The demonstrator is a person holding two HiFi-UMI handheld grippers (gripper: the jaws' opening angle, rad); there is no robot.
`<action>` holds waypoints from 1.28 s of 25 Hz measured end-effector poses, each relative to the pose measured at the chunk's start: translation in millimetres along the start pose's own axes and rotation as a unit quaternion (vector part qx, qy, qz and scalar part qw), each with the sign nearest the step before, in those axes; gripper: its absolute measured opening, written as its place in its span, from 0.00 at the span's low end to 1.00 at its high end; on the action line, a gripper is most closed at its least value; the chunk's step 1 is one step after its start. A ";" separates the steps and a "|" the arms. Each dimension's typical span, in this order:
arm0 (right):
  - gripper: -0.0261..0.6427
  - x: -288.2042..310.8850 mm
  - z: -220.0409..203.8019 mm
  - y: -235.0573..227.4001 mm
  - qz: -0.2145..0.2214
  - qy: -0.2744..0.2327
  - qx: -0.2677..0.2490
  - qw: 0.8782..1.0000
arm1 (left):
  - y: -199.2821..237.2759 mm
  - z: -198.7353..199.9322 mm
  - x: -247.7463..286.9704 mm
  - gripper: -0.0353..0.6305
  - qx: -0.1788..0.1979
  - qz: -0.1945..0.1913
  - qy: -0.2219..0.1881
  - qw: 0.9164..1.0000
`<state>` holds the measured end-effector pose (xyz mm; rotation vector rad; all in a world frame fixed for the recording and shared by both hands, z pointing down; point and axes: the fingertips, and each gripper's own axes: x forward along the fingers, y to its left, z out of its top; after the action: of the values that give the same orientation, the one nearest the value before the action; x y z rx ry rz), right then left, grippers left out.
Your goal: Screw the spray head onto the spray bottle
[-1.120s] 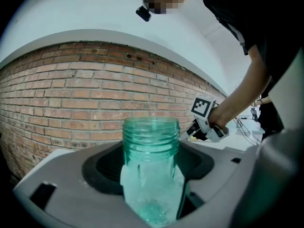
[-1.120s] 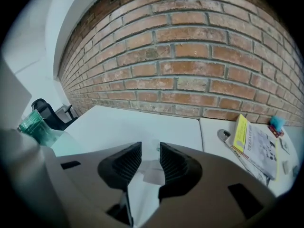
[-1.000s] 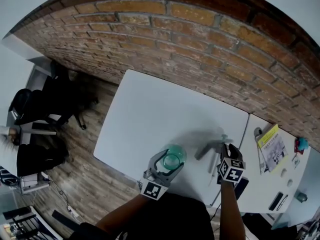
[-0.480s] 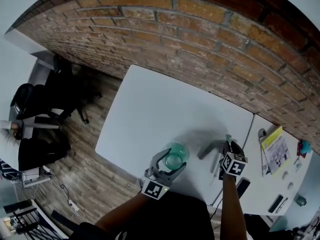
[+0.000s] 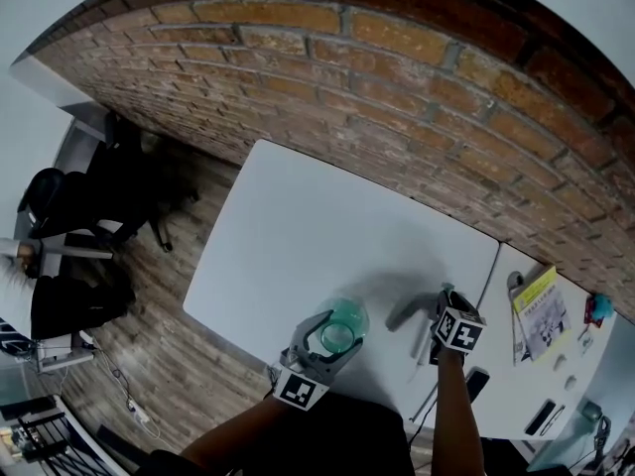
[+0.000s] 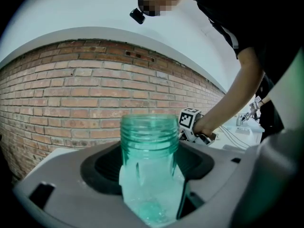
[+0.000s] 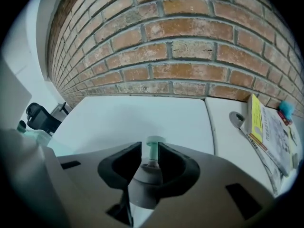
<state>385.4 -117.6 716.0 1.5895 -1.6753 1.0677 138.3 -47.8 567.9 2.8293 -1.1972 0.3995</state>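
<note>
The left gripper [image 5: 329, 337] is clamped round the bottle [image 6: 149, 144], upright with its threaded mouth bare. Just right of the bottle, the right gripper [image 5: 444, 310] pinches the spray head [image 7: 151, 164], which looks tilted. It must swing upright over that mouth.

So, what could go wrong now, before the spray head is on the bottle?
The right gripper holds the spray head by its narrow part, so it could twist or slip when turned. Its thin tube may miss the open neck of the bottle. The bottle could rotate within the left gripper.
</note>
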 end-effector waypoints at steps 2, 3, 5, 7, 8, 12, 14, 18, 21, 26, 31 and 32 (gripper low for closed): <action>0.20 3.3 0.2 -0.9 -0.002 0.011 -0.001 1.000 | 1.5 1.1 0.2 0.53 0.001 0.002 -0.003 1.000; 0.20 4.7 -0.7 -1.5 -0.003 0.018 -0.002 1.000 | 1.6 0.5 0.1 0.53 -0.001 0.003 -0.002 1.000; 0.20 6.8 -3.7 -3.0 -0.002 0.032 -0.003 0.999 | 0.6 -1.3 -0.2 0.53 -0.005 0.003 0.003 1.000; 0.20 8.0 -5.0 -3.7 -0.001 0.041 0.000 0.999 | 0.7 0.1 0.0 0.53 -0.002 0.004 0.000 1.000; 0.21 8.5 -5.0 -3.7 0.000 0.044 0.002 0.999 | 1.1 0.9 0.0 0.53 -0.001 0.004 -0.001 1.000; 0.21 11.8 -4.7 -3.5 0.002 0.062 0.010 0.998 | 1.6 0.0 0.7 0.53 0.001 0.005 0.001 1.000; 0.21 13.1 -6.0 -3.7 0.003 0.077 0.017 0.997 | 1.0 -0.3 0.8 0.53 -0.002 0.006 0.000 1.000; 0.21 16.2 -8.3 -1.6 0.009 0.115 0.032 0.993 | 2.6 2.6 1.0 0.53 -0.003 0.009 -0.009 1.000; 0.21 18.4 -9.1 -2.9 0.010 0.133 0.038 0.990 | 1.4 0.9 1.4 0.53 -0.001 0.007 -0.003 1.000; 0.21 21.9 -11.6 -3.6 0.003 0.153 0.029 0.988 | 0.8 -0.8 0.3 0.53 -0.005 0.005 -0.002 1.000; 0.21 24.4 -12.8 -5.5 -0.005 0.175 0.030 0.984 | 1.1 0.4 -0.5 0.53 -0.005 0.005 -0.004 1.000; 0.21 24.7 -13.3 -5.9 -0.006 0.179 0.034 0.983 | 1.2 0.7 -0.6 0.53 -0.004 0.005 -0.005 1.000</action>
<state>387.0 -118.7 744.7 1.3485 -1.3997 1.3263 137.2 -48.3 567.0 2.8242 -1.2126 0.3801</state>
